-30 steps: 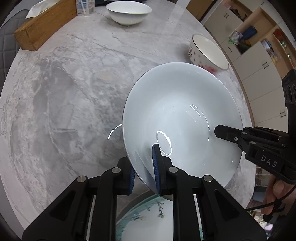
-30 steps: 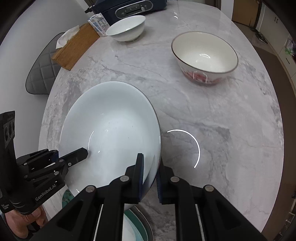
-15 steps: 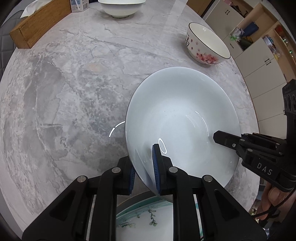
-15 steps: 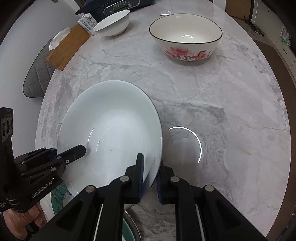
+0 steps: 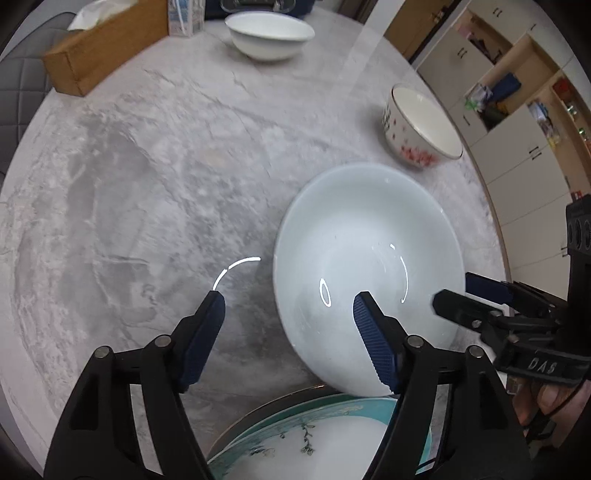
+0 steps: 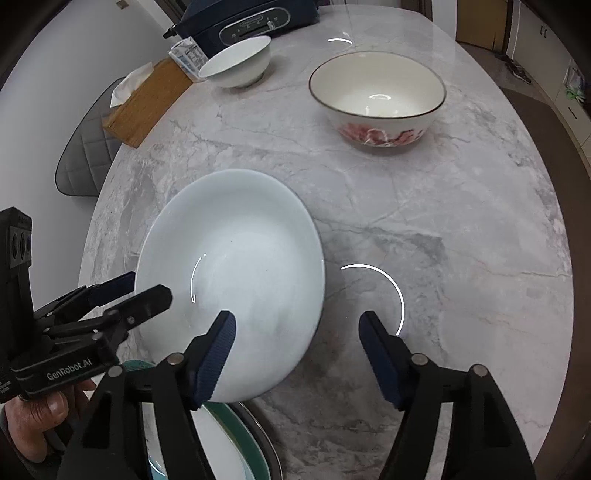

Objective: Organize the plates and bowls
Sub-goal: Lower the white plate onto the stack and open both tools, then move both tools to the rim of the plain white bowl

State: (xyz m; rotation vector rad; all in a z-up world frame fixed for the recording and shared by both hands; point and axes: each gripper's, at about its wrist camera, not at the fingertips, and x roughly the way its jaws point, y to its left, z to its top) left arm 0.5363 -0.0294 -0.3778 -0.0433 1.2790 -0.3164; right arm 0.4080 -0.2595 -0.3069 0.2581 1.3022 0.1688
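A wide pale-blue bowl (image 5: 369, 266) rests on the marble table (image 5: 147, 184), its near edge over the rim of a teal-rimmed plate (image 5: 314, 435). My left gripper (image 5: 288, 314) is open, its jaws straddling the bowl's left rim without touching. My right gripper (image 6: 295, 328) is open, its jaws straddling the bowl's (image 6: 236, 266) right rim. The plate (image 6: 229, 443) lies under the bowl's near side. A floral bowl (image 6: 376, 99) and a small white bowl (image 6: 236, 62) stand farther back.
A wooden tissue box (image 5: 103, 48) and a carton (image 5: 184, 16) sit at the far left edge. A dark appliance (image 6: 251, 18) stands behind the white bowl. A grey chair (image 6: 85, 155) is beside the table. Cabinets (image 5: 517, 110) stand to the right.
Both grippers were shut on the pale-blue bowl's rim; both have opened and let it go. The bowl now rests on the table and plate edge.
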